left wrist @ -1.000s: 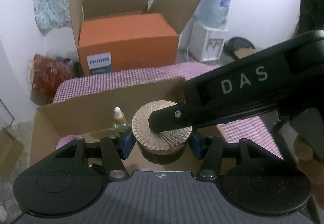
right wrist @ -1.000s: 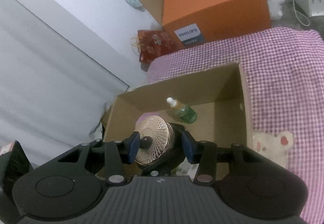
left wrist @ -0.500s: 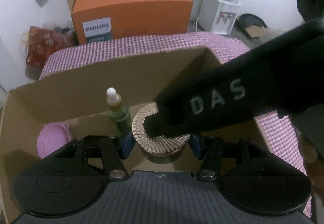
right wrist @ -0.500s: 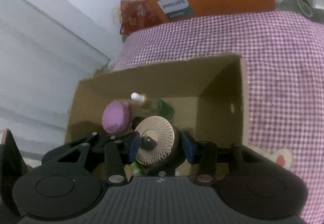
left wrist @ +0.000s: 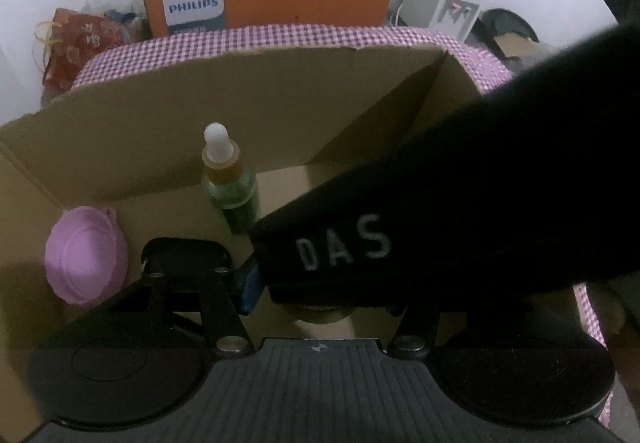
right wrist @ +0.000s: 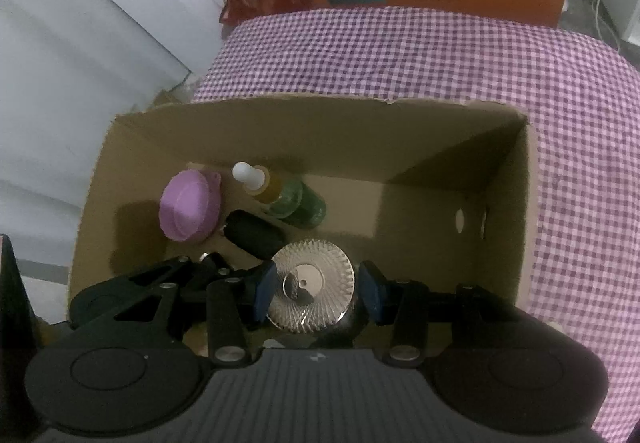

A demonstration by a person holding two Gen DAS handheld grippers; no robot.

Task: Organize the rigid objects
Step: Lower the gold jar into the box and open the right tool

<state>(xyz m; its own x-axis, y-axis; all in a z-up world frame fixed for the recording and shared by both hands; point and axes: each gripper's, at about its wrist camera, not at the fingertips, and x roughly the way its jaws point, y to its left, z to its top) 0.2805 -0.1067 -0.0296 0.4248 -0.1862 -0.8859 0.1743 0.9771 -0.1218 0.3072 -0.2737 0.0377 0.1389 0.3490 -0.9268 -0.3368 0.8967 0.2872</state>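
Jar (right wrist: 311,297) with ribbed gold lid pinched by both grippers' jaws inside cardboard box (right wrist: 532,227)

both wrist views close, angled steeply down, sharing cardboard box (left wrist: 168,131) interior

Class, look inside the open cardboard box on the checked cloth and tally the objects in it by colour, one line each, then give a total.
Pink or purple: 1, the round lidded container
Green: 1, the dropper bottle
Black: 1, the oblong object
Gold: 1, the ribbed-lid jar between the right gripper pads
Total: 4
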